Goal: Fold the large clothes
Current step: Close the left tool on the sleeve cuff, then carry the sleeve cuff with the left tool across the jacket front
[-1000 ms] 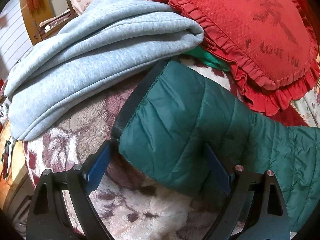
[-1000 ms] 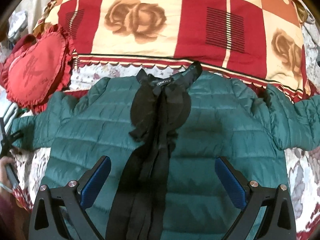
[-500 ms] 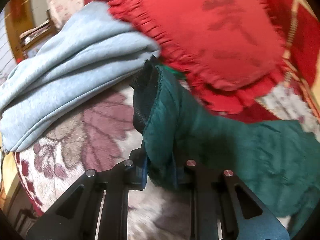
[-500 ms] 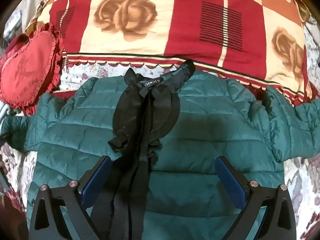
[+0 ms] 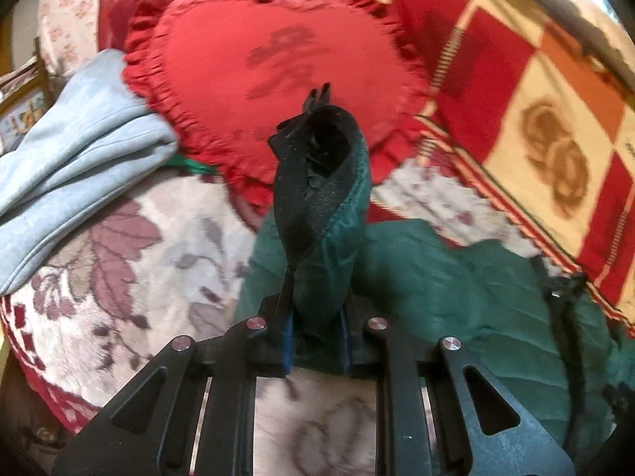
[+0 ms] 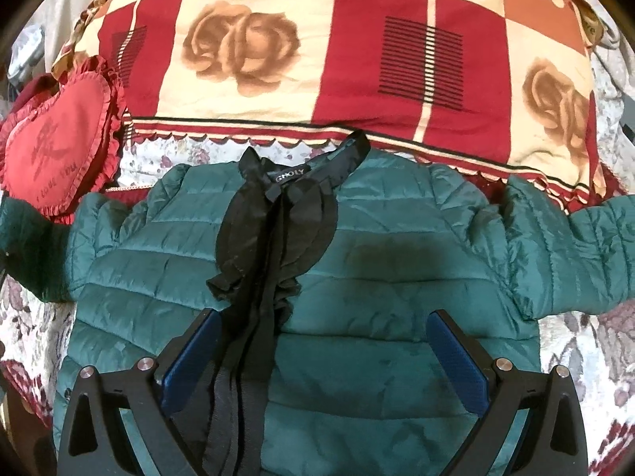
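Note:
A dark green quilted jacket lies face up on the bed, with black ruffled trim down its front and both sleeves spread. My left gripper is shut on the left sleeve's cuff, which has a black inner band and stands lifted above the blanket. The jacket's body lies to the right in the left wrist view. My right gripper is open and empty, hovering over the jacket's lower front.
A red heart-shaped pillow lies behind the lifted cuff and also shows in the right wrist view. A folded light-blue garment lies at the left. A red and cream rose quilt sits beyond the collar. The floral blanket covers the bed.
My left gripper closed on the sleeve cuff and lifted it, swinging right toward the jacket body. My right gripper moved slightly closer over the jacket, still open.

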{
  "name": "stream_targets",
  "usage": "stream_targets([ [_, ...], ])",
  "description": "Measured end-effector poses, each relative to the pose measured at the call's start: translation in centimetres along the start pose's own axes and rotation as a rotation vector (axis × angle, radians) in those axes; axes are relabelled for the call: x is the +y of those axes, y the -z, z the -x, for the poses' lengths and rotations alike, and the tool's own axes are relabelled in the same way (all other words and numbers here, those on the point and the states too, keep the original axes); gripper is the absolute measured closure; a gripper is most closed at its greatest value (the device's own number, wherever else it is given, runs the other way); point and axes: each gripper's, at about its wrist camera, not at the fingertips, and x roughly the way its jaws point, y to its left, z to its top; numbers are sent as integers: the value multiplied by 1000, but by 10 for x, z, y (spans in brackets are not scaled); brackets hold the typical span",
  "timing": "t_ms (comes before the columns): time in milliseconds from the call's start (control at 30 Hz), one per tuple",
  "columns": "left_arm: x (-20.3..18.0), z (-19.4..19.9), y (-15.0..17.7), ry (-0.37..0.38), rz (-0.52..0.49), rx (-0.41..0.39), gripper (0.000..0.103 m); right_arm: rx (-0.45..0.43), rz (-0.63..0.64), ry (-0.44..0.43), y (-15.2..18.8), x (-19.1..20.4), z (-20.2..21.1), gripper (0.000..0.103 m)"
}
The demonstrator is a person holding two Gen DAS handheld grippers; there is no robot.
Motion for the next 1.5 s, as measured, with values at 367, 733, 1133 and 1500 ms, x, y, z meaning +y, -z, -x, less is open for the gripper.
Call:
stream_targets([
  [367,-84,41,5,179,-94,14,87,-1,-39,-6,4,-25,8,0],
  [733,-167,43,27,281,-174,60,88,4,-81,-18,7,-52,10,0],
  [1133,-255,37,54,395,-255,126,88,11,-135,-25,10,-77,7,0],
  [1500,-320,15,88,489,-297,261,88,21,-191,11,21,-108,5,0],
])
